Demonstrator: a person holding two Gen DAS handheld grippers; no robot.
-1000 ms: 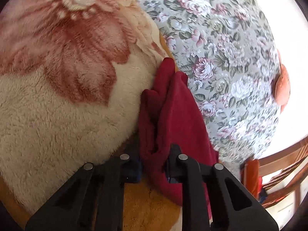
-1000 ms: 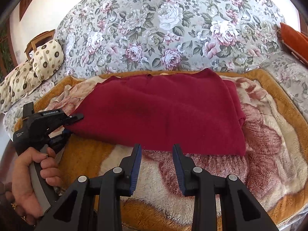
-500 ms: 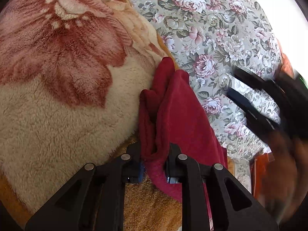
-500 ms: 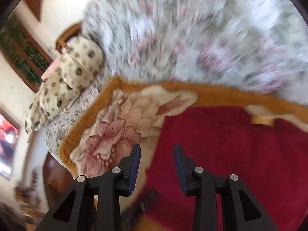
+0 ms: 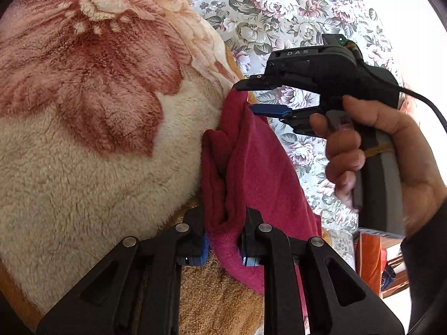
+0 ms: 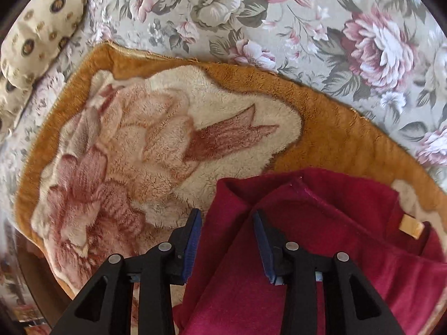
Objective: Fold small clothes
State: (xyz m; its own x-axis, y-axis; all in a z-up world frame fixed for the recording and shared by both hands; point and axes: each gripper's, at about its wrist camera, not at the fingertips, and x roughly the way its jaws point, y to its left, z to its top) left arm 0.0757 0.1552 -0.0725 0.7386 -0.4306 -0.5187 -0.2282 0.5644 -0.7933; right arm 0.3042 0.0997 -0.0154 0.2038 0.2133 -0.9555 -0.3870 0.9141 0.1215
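I am looking at the red garment [image 6: 301, 254] lying on the fleece blanket [image 6: 156, 150] with its left edge running away from me, one corner pinched in my left gripper [image 5: 223, 240], whose fingers are closed on a bunched fold. My right gripper [image 6: 226, 240] is hanging at the far corner of that edge, fingers spread wide, straddling the fold and gripping nothing yet.

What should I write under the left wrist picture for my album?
Left gripper pinches the red cloth on the blanket while the open right gripper reaches its far edge.
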